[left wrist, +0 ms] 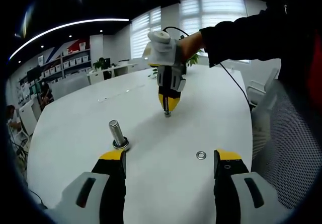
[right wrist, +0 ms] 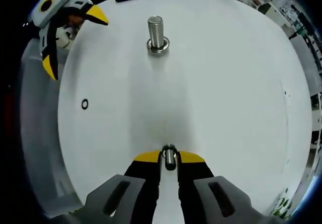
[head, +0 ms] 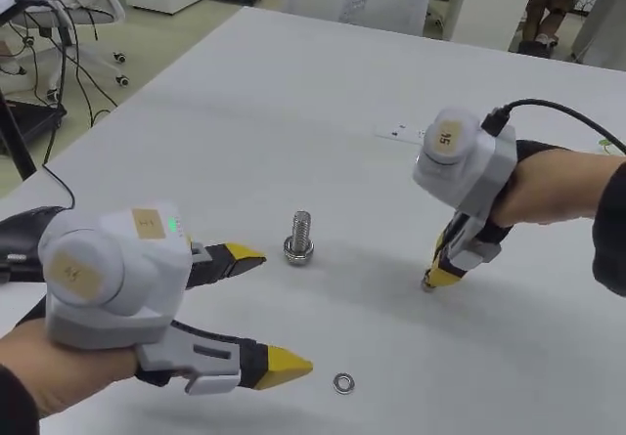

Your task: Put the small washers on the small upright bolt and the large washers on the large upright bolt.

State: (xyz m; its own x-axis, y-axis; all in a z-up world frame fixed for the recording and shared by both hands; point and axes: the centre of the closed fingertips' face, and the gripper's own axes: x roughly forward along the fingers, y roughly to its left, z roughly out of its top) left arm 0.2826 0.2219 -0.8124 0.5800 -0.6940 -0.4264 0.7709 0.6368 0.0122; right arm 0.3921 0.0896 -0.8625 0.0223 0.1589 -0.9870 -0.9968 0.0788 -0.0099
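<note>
On the white counter [head: 293, 112], near its middle, the large bolt [head: 300, 232] stands upright with a wider metal ring at its foot. Whether that ring is a washer or the bolt's own head I cannot tell. Nearer the person, one loose washer [head: 343, 383] lies flat on the bare surface, apart from the large bolt.

The left claw [head: 266, 308] hovers low at the near left with its yellow-tipped jaws spread wide and nothing between them. In the left gripper view the large bolt stands just beyond one jaw tip and the loose washer lies just inside the other, neither touched.

Off to the right, a hand [head: 553, 186] holds the right claw [head: 437, 279] pointing steeply down at the counter. Its jaws are pressed together on the small bolt [right wrist: 169, 158], which is held upright with its lower end at the surface or just above it; I cannot tell which. The right gripper view shows the small bolt clamped between the two yellow tips, with the large bolt straight ahead and the loose washer off to the left, near the left claw.
</note>
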